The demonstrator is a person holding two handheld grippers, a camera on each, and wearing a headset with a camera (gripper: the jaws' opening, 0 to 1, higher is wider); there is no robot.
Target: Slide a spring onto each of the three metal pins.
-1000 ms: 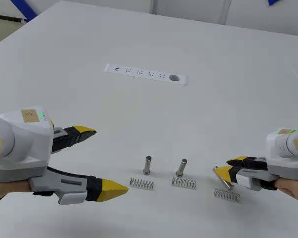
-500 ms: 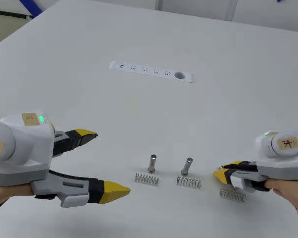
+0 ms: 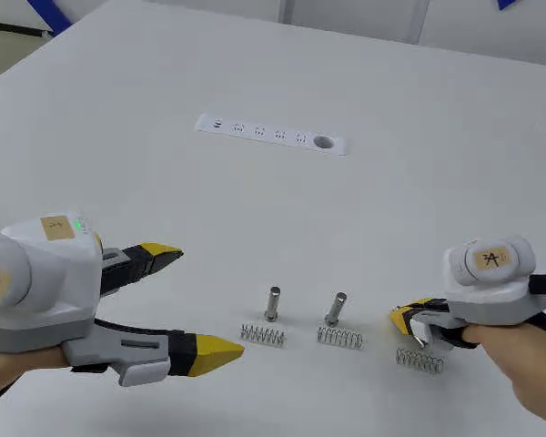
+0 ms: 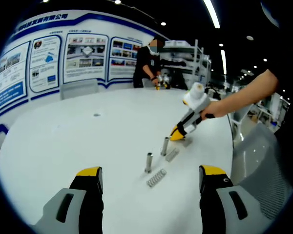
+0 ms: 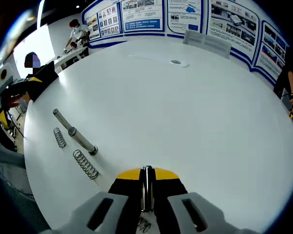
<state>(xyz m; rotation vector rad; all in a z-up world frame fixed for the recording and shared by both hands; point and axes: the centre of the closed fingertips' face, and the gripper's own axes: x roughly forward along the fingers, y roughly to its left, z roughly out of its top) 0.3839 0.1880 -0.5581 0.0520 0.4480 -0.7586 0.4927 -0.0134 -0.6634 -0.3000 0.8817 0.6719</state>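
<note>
The right hand-held gripper (image 3: 409, 320) is clenched on a metal pin (image 5: 146, 187), long axis along its jaws; the left hand-held gripper (image 3: 196, 299) gapes, released. Between them the left pin (image 3: 272, 302) and the middle pin (image 3: 336, 308) stand upright. Three springs lie flat, crosswise: left spring (image 3: 262, 335), middle spring (image 3: 339, 339), right spring (image 3: 419, 360). Bare worktop (image 3: 255, 209) stretches beyond.

Left hand-held gripper (image 3: 203, 299) is held low with jaws spread wide (yellow tips well apart), right hand-held gripper (image 3: 408, 320) is pinched tight on a pin (image 5: 146, 187).
</note>
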